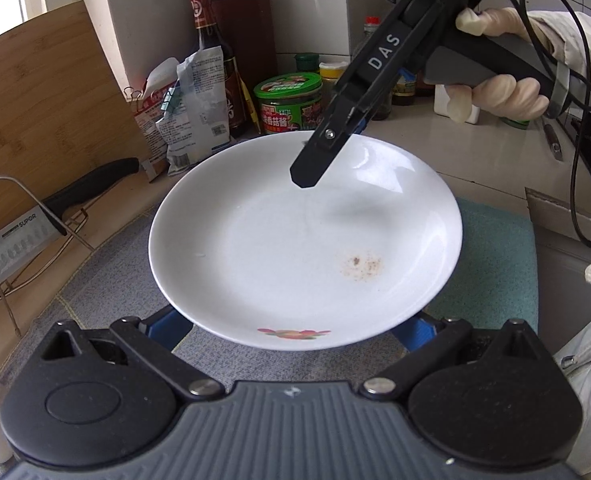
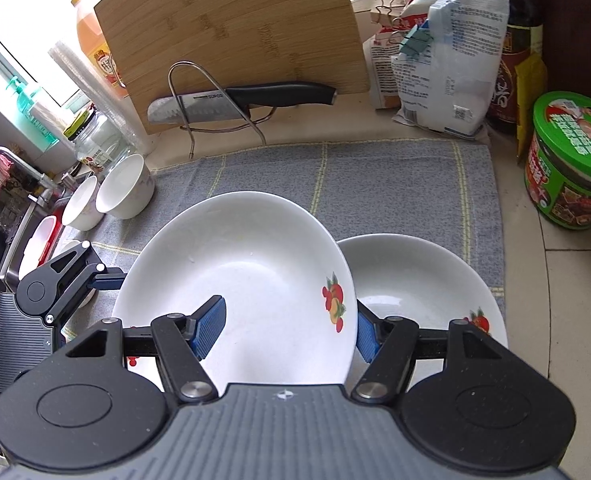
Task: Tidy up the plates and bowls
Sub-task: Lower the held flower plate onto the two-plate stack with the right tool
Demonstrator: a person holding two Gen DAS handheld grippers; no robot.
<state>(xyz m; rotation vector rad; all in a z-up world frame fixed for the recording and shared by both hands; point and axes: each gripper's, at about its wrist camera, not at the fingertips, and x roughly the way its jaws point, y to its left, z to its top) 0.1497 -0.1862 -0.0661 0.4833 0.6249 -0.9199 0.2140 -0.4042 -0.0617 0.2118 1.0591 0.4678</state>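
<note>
A pale counter (image 2: 567, 280) carries a grey checked cloth (image 2: 375, 184), with a bamboo board (image 2: 235, 28) leaning at the far side. A white plate (image 2: 247, 264) with a fruit print is held tilted over the near part of the cloth, its right rim overlapping a second plate (image 2: 415, 280) that lies flat on the cloth. The right gripper (image 2: 291, 320), held in a gloved hand (image 1: 495, 96), has its jaws clamped on the tilted plate's rim, one blue pad on the inner face and the other behind it. The left gripper (image 1: 291, 320) meets the opposite rim; its jaws stand wide apart, with the tips hidden under the plate, so I cannot tell whether they grip it. Two bowls (image 2: 125, 186) sit side by side at the cloth's far left. A knife (image 2: 255, 98) rests in a wire rack before the board, and a green jar (image 2: 571, 164) stands far right.
</note>
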